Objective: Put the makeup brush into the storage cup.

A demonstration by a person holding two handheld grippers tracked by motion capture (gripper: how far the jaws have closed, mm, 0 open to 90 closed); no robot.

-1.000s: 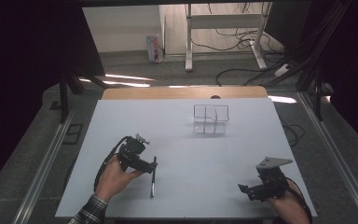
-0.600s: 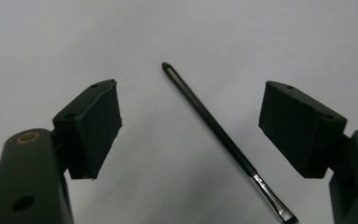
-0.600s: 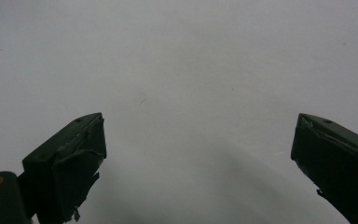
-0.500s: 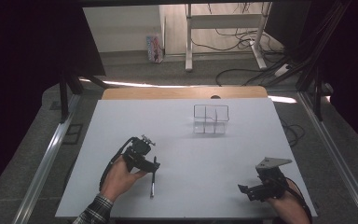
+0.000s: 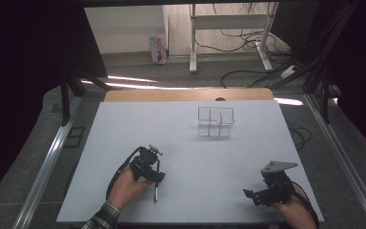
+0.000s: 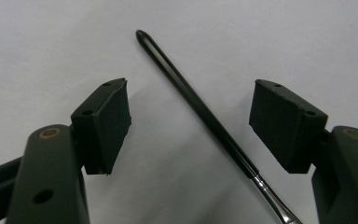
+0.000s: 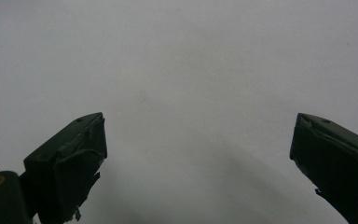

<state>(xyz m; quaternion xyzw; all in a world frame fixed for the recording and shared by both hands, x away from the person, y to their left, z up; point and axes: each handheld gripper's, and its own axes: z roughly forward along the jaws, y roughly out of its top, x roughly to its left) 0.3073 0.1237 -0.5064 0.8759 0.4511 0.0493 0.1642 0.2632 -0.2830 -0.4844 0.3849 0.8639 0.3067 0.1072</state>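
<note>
Okay, I've got the left claw (image 6: 189, 123) straddling the black-handled tool (image 6: 200, 114) lying flat on the bench (image 5: 219, 157); jaws have just been closing, pads not touching yet. Next: close squarely on the handle (it crosses diagonally). Right claw (image 7: 198, 158) idles wide open, empty.

White table (image 5: 124, 129) mostly bare; clear divided box (image 5: 215, 122) stands alone toward the far side, open room all round it; thin black tool (image 5: 156, 186) lies flat near the front left; wide bare stretch between left gripper (image 5: 153, 172) and right gripper (image 5: 253, 196).
</note>
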